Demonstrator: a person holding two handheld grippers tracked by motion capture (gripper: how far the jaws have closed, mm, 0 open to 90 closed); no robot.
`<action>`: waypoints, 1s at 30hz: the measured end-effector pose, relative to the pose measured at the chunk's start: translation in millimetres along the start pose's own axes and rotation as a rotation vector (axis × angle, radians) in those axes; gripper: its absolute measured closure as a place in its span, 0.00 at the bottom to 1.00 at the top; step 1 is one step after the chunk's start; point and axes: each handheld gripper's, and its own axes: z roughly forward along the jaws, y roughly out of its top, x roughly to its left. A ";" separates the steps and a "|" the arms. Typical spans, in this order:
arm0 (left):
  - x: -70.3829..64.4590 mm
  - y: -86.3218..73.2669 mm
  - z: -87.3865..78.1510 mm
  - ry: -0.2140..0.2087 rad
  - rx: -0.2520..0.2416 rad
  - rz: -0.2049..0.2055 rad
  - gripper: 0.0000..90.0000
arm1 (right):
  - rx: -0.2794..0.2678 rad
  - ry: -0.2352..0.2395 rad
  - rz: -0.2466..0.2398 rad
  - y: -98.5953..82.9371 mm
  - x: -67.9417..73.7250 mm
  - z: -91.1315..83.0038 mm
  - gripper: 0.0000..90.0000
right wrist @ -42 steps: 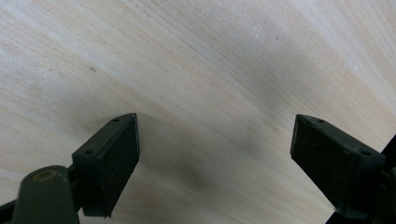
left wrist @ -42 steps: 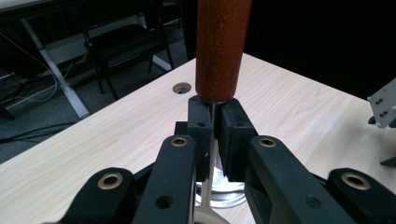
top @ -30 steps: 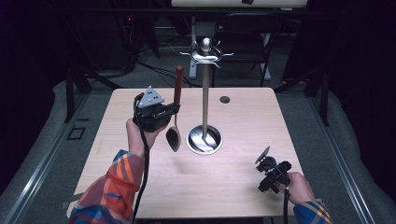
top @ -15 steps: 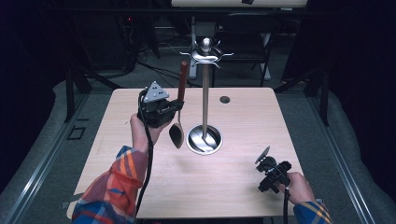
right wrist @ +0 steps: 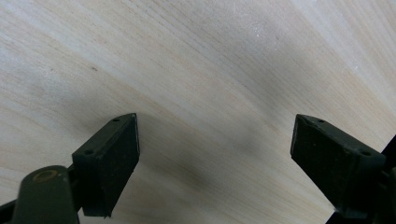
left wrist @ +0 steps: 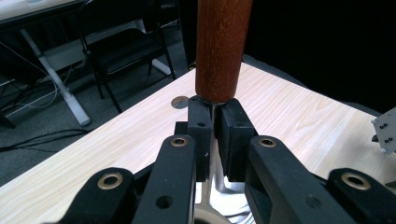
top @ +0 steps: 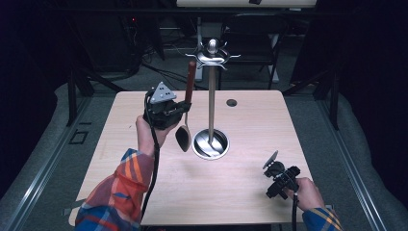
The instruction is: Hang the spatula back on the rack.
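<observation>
The spoon (top: 185, 115) hung nearly upright above the tabletop (top: 144, 120), its dark red-brown wooden handle (left wrist: 219, 46) pointing up and its metal bowl down, just left of the utensil stand's (top: 210, 96) round metal base (top: 210, 144). The handle's top reached close to the stand's hooked crown (top: 211, 54), beside the tall thin pole rather than touching it, as far as the high view showed.

The left hand-held gripper (top: 179, 109) was clenched on the spoon's thin metal neck just below the wooden handle; in the left gripper view its two black pads (left wrist: 201, 126) stood pressed together on the narrow shaft with the handle rising straight above them. The grey three-cornered plate sat on top of this gripper. The person's left hand (top: 148, 134) was raised off the tabletop with the wrist bent upward, the plaid-sleeved forearm (top: 120, 192) coming in from the bottom left and the cable trailing down along it.

The right hand-held gripper (top: 273, 166) lay low near the tabletop's front right part, well apart from the stand, held in the right hand (top: 305, 192). Its jaws stood wide apart with nothing between them, and the right gripper view looked down between them on bare pale wood grain.

A small round hole (top: 231, 102) marked the tabletop's far edge, behind the stand.
</observation>
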 end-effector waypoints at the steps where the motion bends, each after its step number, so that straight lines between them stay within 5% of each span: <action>1: -0.5 0.5 0.2 0.001 -0.003 0.000 0.94 | 0.001 0.000 0.000 0.1 0.0 0.0 0.17; 30: -3.4 8.8 12.0 0.021 0.028 0.007 0.94 | 0.000 0.003 -0.002 0.1 0.3 0.1 0.17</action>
